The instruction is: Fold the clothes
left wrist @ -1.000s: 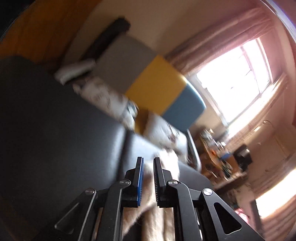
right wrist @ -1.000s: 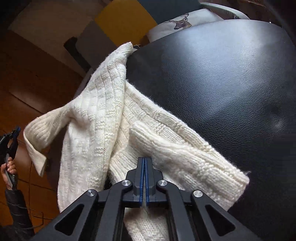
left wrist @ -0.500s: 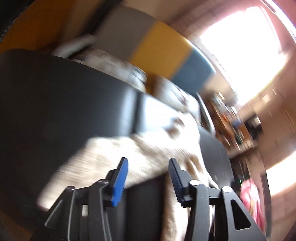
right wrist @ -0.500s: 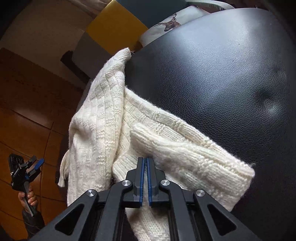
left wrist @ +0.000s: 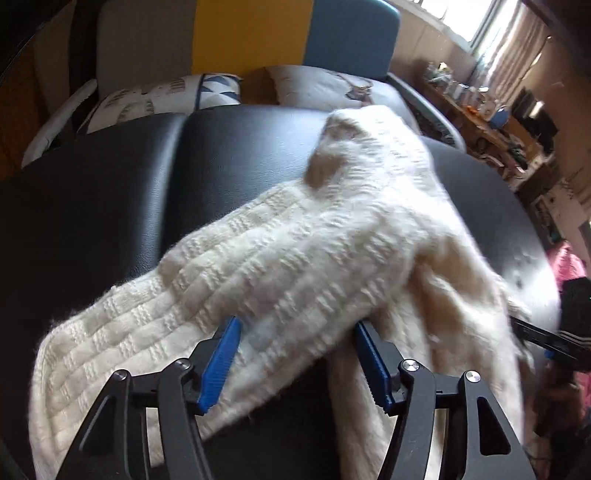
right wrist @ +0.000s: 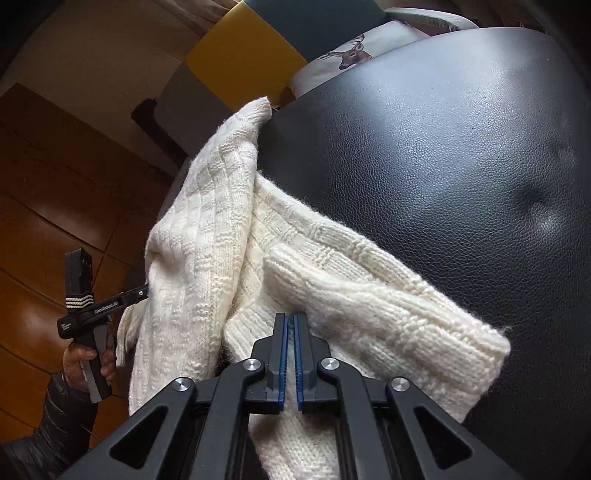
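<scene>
A cream knitted sweater [left wrist: 295,251] lies bunched on a black leather seat [left wrist: 110,203]. My left gripper [left wrist: 295,328] is open wide, and a thick fold of the sweater runs across the gap between its blue pads [left wrist: 221,358]. In the right wrist view the sweater [right wrist: 332,266] drapes off the seat's left edge. My right gripper [right wrist: 292,321] is shut on the sweater's ribbed edge, with only a thin slit between its pads. The left gripper [right wrist: 140,293] shows there too, held by a hand [right wrist: 81,362], its tips against the hanging knit.
Two printed cushions [left wrist: 159,96] [left wrist: 332,85] rest behind the seat against a grey, yellow and blue backrest [left wrist: 240,33]. A cluttered desk [left wrist: 480,107] stands at the far right under a bright window. Brown wood panels [right wrist: 55,184] lie to the left of the black seat [right wrist: 461,147].
My left gripper opened from nearly shut to wide and swung down onto the sweater, so a fold now lies between its pads. My right gripper kept its hold and barely moved.
</scene>
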A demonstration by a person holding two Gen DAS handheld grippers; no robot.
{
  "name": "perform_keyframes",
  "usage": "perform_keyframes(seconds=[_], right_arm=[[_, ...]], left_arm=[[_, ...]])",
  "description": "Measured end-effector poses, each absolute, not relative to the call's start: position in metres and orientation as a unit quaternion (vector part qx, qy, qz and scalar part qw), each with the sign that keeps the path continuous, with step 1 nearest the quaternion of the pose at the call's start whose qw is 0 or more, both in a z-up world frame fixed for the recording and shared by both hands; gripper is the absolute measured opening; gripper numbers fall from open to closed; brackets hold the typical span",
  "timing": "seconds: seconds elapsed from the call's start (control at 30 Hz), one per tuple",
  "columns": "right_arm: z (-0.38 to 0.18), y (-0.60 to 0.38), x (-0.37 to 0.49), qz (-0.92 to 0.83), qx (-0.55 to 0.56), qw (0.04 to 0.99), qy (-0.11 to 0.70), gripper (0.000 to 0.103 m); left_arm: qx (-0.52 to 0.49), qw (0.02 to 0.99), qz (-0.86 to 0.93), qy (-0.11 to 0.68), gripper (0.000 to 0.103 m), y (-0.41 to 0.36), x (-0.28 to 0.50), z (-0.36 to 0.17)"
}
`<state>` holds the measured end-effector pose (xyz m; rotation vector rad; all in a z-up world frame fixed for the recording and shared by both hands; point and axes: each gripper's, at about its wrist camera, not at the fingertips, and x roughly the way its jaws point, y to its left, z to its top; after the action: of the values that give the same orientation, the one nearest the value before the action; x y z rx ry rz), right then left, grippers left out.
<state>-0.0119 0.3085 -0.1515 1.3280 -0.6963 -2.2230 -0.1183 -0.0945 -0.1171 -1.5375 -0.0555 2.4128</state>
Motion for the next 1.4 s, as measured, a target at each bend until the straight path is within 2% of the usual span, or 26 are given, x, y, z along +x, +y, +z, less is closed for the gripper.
perform_keyframes(seconds=[0.03,0.07,0.2,0.33,0.5,0.53,0.63,0.7,0.73,0.8,0.87,0.9,1.0,1.07,1.13,1.17,1.3,1.4], right_arm=[[-0.151,0.307,-0.012,-0.809,0.483,0.229,-0.246,0.002],[-0.15,0.305,-0.014,-0.81,0.486,0.228,-0.237,0.002],[-0.146,0.298,-0.017,-0.813,0.496,0.223,-0.208,0.001],[-0.144,0.293,-0.019,-0.814,0.502,0.217,-0.195,0.001],[-0.144,0.292,-0.02,-0.813,0.503,0.212,-0.203,0.001],[-0.143,0.291,-0.021,-0.813,0.502,0.211,-0.204,0.001],[-0.144,0.293,-0.023,-0.814,0.5,0.211,-0.207,0.002],[-0.144,0.295,-0.025,-0.814,0.499,0.211,-0.208,0.002],[-0.143,0.294,-0.025,-0.814,0.5,0.21,-0.207,0.002],[-0.138,0.29,-0.025,-0.819,0.499,0.204,-0.195,0.003],[-0.127,0.278,-0.027,-0.832,0.492,0.203,-0.156,0.014],[-0.12,0.269,-0.029,-0.838,0.486,0.206,-0.135,0.024],[-0.103,0.24,-0.04,-0.85,0.472,0.222,-0.073,0.024],[-0.097,0.219,-0.049,-0.854,0.465,0.23,-0.037,0.024],[-0.099,0.197,-0.059,-0.854,0.466,0.232,0.007,0.024],[-0.103,0.187,-0.064,-0.851,0.472,0.229,0.03,0.024],[-0.122,0.174,-0.069,-0.843,0.485,0.211,0.101,0.021],[-0.122,0.197,-0.069,-0.846,0.49,0.186,0.098,0.022]], left_arm=[[-0.528,0.134,0.838,-0.028,0.036,-0.098,-0.121,-0.119],[-0.521,0.133,0.842,-0.045,0.009,-0.104,-0.122,-0.117],[-0.455,0.128,0.866,-0.165,0.01,-0.158,-0.12,-0.077],[-0.438,0.052,0.885,-0.146,0.01,-0.213,-0.117,-0.057],[-0.497,0.006,0.852,-0.165,0.012,-0.261,-0.119,-0.08],[-0.504,0.015,0.846,-0.175,0.012,-0.259,-0.114,-0.082],[-0.51,0.062,0.835,-0.198,0.021,-0.233,-0.097,-0.084],[-0.513,0.093,0.826,-0.213,0.04,-0.215,-0.086,-0.086],[-0.514,0.109,0.822,-0.221,0.044,-0.207,-0.08,-0.087],[-0.516,0.14,0.812,-0.235,0.045,-0.189,-0.068,-0.089],[-0.518,0.17,0.8,-0.25,0.046,-0.171,-0.057,-0.09],[-0.518,0.186,0.794,-0.257,0.048,-0.163,-0.051,-0.091],[-0.521,0.219,0.779,-0.272,0.052,-0.138,-0.036,-0.095],[-0.52,0.205,0.786,-0.263,0.048,-0.131,-0.034,-0.098],[-0.51,0.205,0.793,-0.263,0.02,-0.13,-0.032,-0.096],[-0.505,0.207,0.795,-0.265,0.013,-0.13,-0.031,-0.095],[-0.483,0.188,0.808,-0.279,0.011,-0.15,-0.033,-0.087],[-0.467,0.167,0.814,-0.302,0.011,-0.172,-0.036,-0.084]])
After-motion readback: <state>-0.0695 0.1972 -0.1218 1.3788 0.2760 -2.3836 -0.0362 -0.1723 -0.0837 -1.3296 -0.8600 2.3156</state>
